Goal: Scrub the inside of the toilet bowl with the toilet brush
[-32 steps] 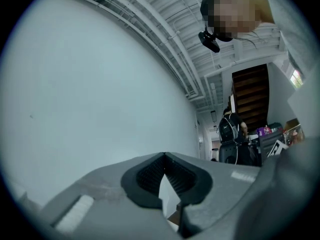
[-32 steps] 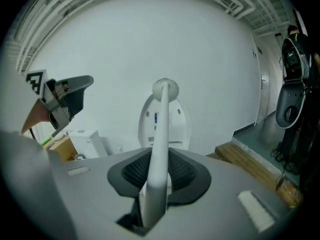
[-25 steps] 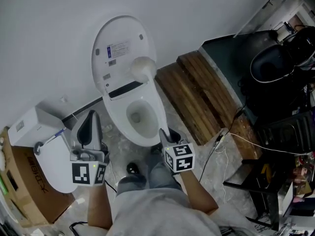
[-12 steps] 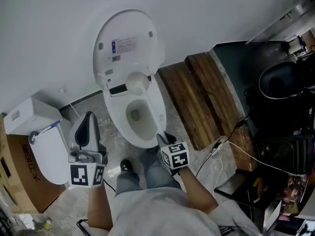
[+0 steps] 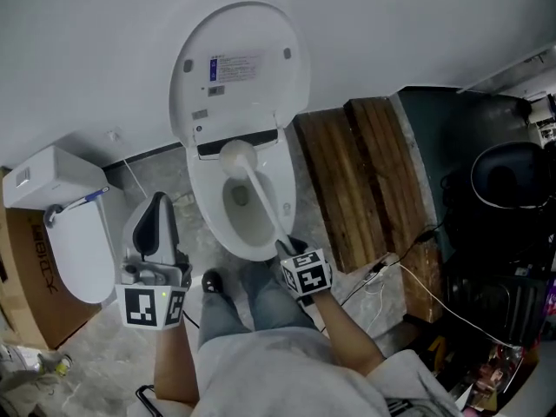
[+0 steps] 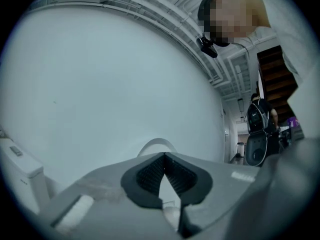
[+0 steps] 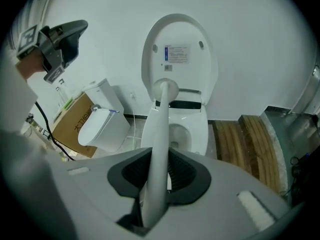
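Observation:
The white toilet stands against the wall with its lid raised and its bowl uncovered. My right gripper is shut on the white toilet brush handle at the bowl's front edge. The brush head sits at the bowl's rear, just below the hinge. The right gripper view looks along the handle past my right gripper to the brush head, the bowl and the lid. My left gripper points up beside the toilet's left. In its own view my left gripper is shut on nothing.
A second white toilet and a cardboard box lie at the left. Wooden planks lie right of the bowl. Dark bags and cables crowd the far right. The person's legs stand before the bowl.
The brush head has come down from the raised lid to the rear of the bowl. The head view has shifted, and the left gripper has stayed beside the toilet.

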`<state>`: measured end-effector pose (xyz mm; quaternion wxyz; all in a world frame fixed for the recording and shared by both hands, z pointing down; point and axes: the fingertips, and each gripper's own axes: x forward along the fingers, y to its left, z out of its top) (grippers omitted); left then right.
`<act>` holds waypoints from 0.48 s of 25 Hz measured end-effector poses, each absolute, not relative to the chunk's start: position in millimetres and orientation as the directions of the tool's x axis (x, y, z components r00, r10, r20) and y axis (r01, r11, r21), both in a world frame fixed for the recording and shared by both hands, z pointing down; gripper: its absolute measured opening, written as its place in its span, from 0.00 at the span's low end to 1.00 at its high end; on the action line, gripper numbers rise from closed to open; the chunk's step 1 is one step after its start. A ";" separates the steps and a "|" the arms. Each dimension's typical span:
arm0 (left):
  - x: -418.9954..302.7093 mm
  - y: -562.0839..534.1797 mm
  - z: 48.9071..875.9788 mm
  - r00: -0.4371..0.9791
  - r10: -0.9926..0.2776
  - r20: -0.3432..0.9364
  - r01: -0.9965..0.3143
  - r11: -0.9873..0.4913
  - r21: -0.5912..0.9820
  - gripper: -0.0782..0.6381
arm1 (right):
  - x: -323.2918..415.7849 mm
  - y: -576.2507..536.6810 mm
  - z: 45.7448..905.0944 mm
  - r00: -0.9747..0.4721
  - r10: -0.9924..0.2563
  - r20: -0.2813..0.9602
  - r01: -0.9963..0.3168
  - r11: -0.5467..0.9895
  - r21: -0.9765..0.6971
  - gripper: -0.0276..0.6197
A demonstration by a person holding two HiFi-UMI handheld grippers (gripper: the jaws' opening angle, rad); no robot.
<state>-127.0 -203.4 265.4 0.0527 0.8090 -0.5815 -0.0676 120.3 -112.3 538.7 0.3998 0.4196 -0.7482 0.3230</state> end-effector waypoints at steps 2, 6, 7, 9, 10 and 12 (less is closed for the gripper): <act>-126.0 -205.0 270.6 0.299 -0.954 -0.037 -0.940 -0.301 0.163 0.11 | 123.6 -112.8 550.1 -0.332 -0.334 0.882 -0.879 0.448 -0.161 0.18; -124.3 -206.0 280.2 0.267 -0.963 -0.022 -0.950 -0.267 0.162 0.11 | 128.8 -113.1 572.2 -0.339 -0.266 0.902 -0.870 0.455 -0.193 0.18; -123.7 -205.5 282.7 0.259 -0.966 -0.019 -0.952 -0.259 0.164 0.11 | 129.7 -112.6 577.3 -0.340 -0.251 0.906 -0.867 0.456 -0.200 0.18; -122.4 -204.0 287.6 0.244 -0.970 -0.015 -0.956 -0.243 0.166 0.11 | 131.6 -111.6 586.7 -0.339 -0.221 0.914 -0.860 0.466 -0.207 0.18; -121.8 -203.6 290.1 0.237 -0.972 -0.011 -0.957 -0.235 0.167 0.11 | 132.1 -111.6 591.1 -0.338 -0.208 0.918 -0.855 0.475 -0.208 0.18; -120.5 -204.0 295.8 0.223 -0.975 -0.002 -0.961 -0.220 0.168 0.11 | 132.3 -112.7 600.2 -0.338 -0.183 0.923 -0.842 0.497 -0.210 0.18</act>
